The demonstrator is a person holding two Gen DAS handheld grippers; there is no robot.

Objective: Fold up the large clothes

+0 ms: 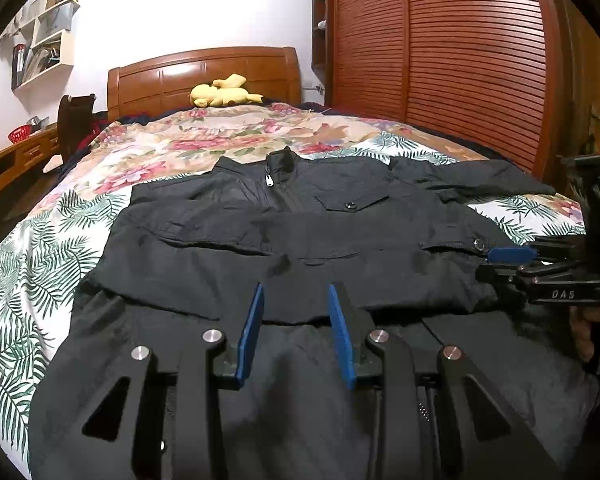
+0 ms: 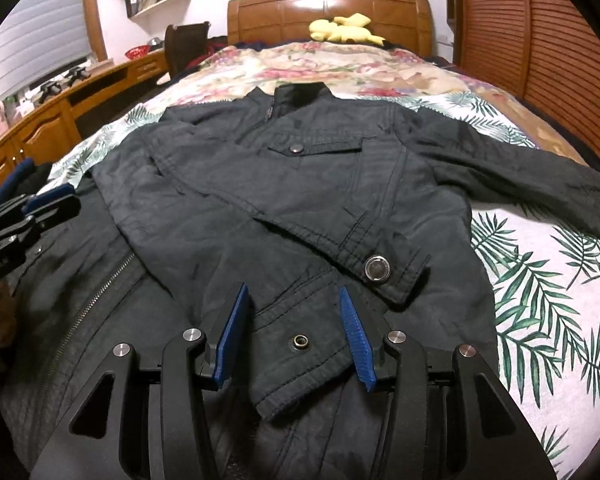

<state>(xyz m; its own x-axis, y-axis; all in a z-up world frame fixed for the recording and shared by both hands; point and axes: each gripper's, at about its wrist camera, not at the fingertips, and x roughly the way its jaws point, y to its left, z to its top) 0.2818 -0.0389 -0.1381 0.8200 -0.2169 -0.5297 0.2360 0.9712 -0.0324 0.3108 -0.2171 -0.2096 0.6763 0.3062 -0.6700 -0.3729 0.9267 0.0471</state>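
A black jacket (image 2: pixel 300 184) lies front up on the bed (image 2: pixel 548 280), collar toward the headboard (image 2: pixel 328 12) at the top of the frame and hem toward me at the bottom. In the left wrist view my left claw (image 1: pixel 296 326) hangs low over the near part of the jacket, its blue pads apart and bare, with only cloth beneath the gap. A folded edge of fabric crosses the frame just past the fingertips. In the right wrist view my right claw (image 2: pixel 296 332) has its pads apart too, either side of a flap of the jacket front with a small snap stud between them; neither pad presses the cloth. A sleeve (image 2: pixel 532 176) runs out to the right edge of that frame, its cuff beyond view. The patterned bedcover shows bare in a strip on the right, between the jacket's side and the edge of the bed, and in a wider stretch above the collar as far as the yellow plush toy (image 2: pixel 344 28). A slatted wardrobe (image 1: pixel 452 48) stands close along the right side of the bed, and a wooden desk (image 2: pixel 48 120) runs along the left.
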